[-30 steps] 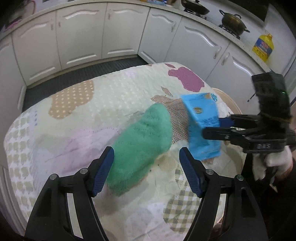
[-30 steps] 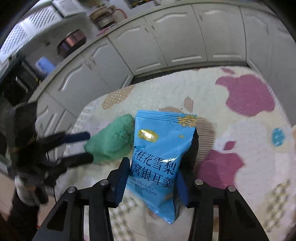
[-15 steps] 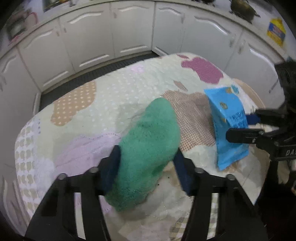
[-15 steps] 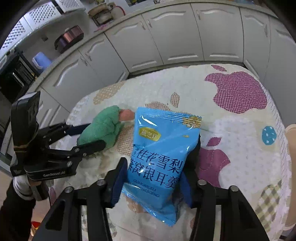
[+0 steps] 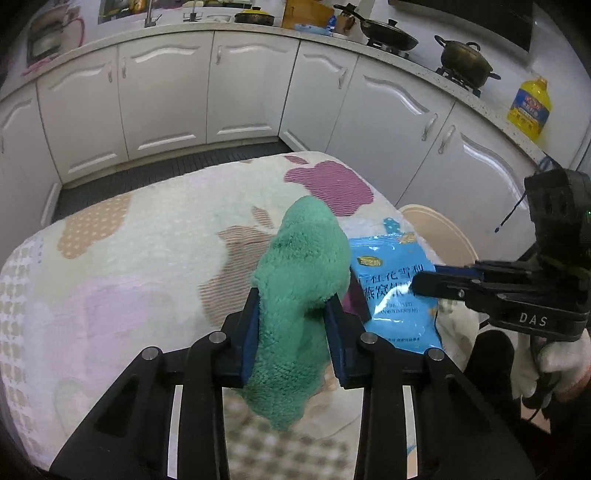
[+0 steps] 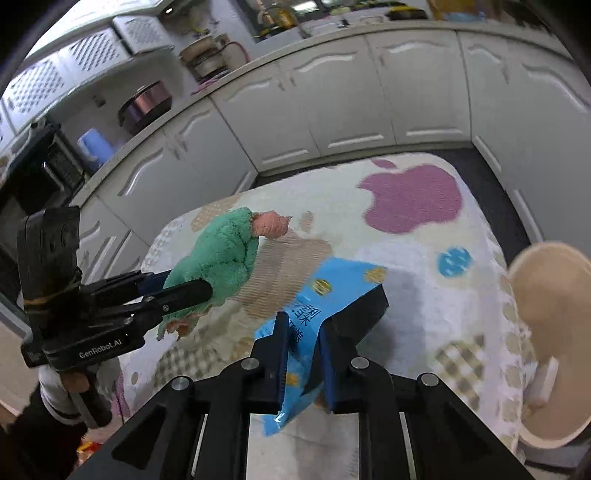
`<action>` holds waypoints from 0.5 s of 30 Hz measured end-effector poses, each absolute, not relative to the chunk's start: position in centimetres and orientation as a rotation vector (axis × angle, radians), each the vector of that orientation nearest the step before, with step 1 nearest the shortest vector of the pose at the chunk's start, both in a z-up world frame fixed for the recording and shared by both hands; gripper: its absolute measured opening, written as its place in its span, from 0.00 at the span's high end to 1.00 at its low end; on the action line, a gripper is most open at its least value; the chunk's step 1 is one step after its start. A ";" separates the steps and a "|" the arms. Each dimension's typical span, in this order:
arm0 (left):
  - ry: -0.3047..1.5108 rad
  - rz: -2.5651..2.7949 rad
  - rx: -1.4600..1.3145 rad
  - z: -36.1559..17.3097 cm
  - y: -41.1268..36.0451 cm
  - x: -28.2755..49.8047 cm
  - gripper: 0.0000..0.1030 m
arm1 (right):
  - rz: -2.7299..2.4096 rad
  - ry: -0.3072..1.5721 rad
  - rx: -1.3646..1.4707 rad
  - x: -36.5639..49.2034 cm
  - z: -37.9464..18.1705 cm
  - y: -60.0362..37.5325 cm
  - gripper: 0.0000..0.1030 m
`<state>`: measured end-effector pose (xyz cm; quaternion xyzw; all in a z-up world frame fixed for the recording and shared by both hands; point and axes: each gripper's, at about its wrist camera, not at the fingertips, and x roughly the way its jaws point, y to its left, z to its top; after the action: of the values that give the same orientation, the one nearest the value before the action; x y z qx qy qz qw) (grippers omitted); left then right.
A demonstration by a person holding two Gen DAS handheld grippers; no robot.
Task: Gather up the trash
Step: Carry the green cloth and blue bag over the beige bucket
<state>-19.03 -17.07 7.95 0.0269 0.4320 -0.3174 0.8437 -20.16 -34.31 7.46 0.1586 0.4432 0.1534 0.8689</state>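
The left tool (image 5: 293,332) is clenching a fluffy green cloth (image 5: 301,291), its blue pads pressing into the pile on both sides while the cloth is bulging up above the fingers and drooping below them, lifted off the surface. From the right-hand camera the same cloth (image 6: 221,262) is showing a peach-coloured patch at its far tip. Just beside it, the right tool (image 6: 301,360) is gripping a blue snack packet (image 6: 314,321), the jaws squeezing the foil so that it is creasing between them; in the left-hand camera the packet (image 5: 397,291) is hanging just to the right of the cloth, with that tool (image 5: 424,280) reaching in from the side, held by a white-gloved hand (image 5: 557,362). Both things are being carried over the surface (image 5: 147,251), which is wearing a pale fleece cover printed with apple shapes in purple, tan and blue. At the far right edge of the surface a beige round bin (image 6: 550,332) is standing, its rim showing. Beyond, white cabinets (image 5: 166,92) are running around the room, with a black pan (image 5: 388,35), a dark pot (image 5: 465,62) and a yellow oil bottle (image 5: 530,107) sitting on the worktop
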 end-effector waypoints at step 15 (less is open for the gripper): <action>0.924 -0.694 0.039 8.7 -22.2 -20.1 0.73 | 0.328 0.852 0.405 -22.9 8.5 -39.8 0.94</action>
<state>-20.13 -22.17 8.67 0.0185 0.4365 -0.3282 0.8375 -22.89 -39.77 8.47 0.1940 0.4084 0.1574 0.8780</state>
